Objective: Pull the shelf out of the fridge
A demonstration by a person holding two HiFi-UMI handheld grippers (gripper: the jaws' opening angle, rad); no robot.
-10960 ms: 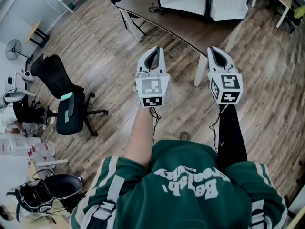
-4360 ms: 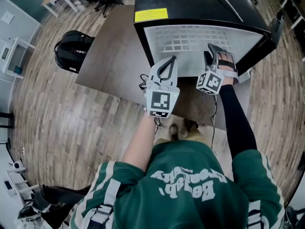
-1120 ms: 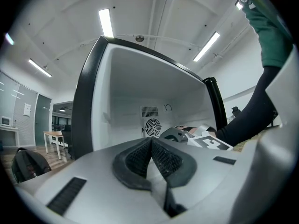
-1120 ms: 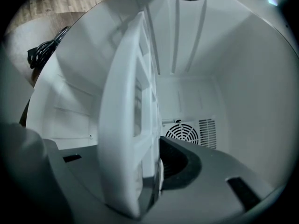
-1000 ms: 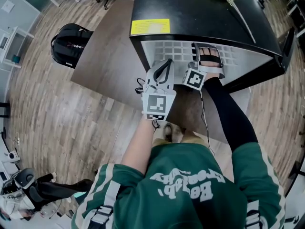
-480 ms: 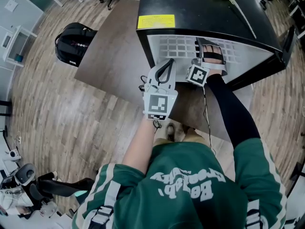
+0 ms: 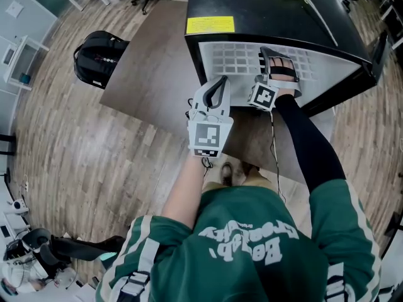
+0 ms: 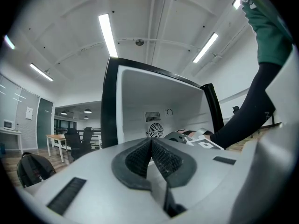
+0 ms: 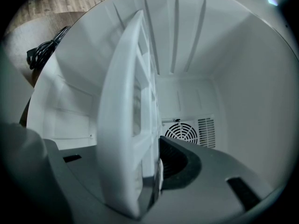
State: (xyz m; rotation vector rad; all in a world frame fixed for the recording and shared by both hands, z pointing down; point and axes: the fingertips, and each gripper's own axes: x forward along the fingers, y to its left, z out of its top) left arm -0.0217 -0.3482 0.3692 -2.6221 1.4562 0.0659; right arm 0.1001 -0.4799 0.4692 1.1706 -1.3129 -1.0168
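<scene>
Your right gripper [image 7: 276,65] is inside the open fridge [image 7: 264,11], and its jaws are closed on the front edge of the shelf [image 7: 233,58]. In the right gripper view, the shelf [image 9: 126,101] stands edge-on between the jaws. The right-hand pad is pressed flat against it, and the jaws stay fairly wide because the rim is thick. So the grasp is made.

The pull itself looks hardly begun. From the head view, the shelf lies within the white cavity, running from your right gripper towards the back wall. Whether it has slid at all on its supports is hard to tell from that steep angle. What is left is to draw it straight back towards you until it clears the opening.

Your left gripper [image 7: 219,83] hangs outside the fridge, just to the left of the right one and nearer to you. Its pads [image 8: 140,155] meet with nothing between them, so it is taking no part in the job.

The shelf is white plastic with a grid of square openings and a thick, rounded front rim. Beyond your right gripper's jaws it runs towards the round fan grille [image 9: 180,132] in the back wall. It looks bare, with nothing standing on it.
</scene>
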